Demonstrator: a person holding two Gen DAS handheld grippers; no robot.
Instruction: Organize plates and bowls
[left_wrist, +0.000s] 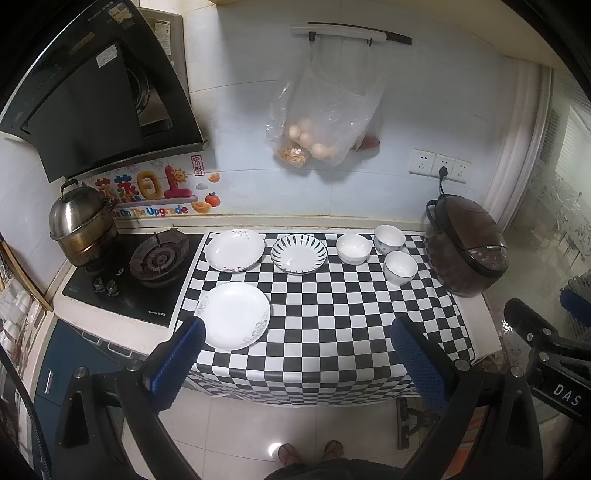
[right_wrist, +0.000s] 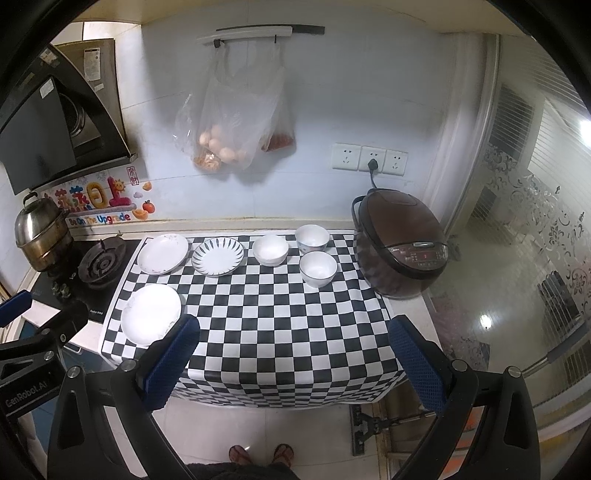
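both grippers hover off the checkered mat (left_wrist: 332, 314), jaws apart, empty. near plate (left_wrist: 234, 320) lies just fwd of left gripper (left_wrist: 295, 354), probably nearer than right gripper (right_wrist: 291, 354); bowls (left_wrist: 400, 266) by rice cooker (left_wrist: 465, 247).

On a checkered mat (left_wrist: 332, 314) covering the counter, three plates sit to the left and three bowls to the right. The near plate (left_wrist: 234, 320) lies in front of the far-left plate (left_wrist: 235, 250), with the patterned plate (left_wrist: 299, 254) beside it. A rice cooker (left_wrist: 467, 245) stands right of the bowls (left_wrist: 373, 247); a gas burner (left_wrist: 159, 260) and steamer pot (left_wrist: 79, 225) stand left.
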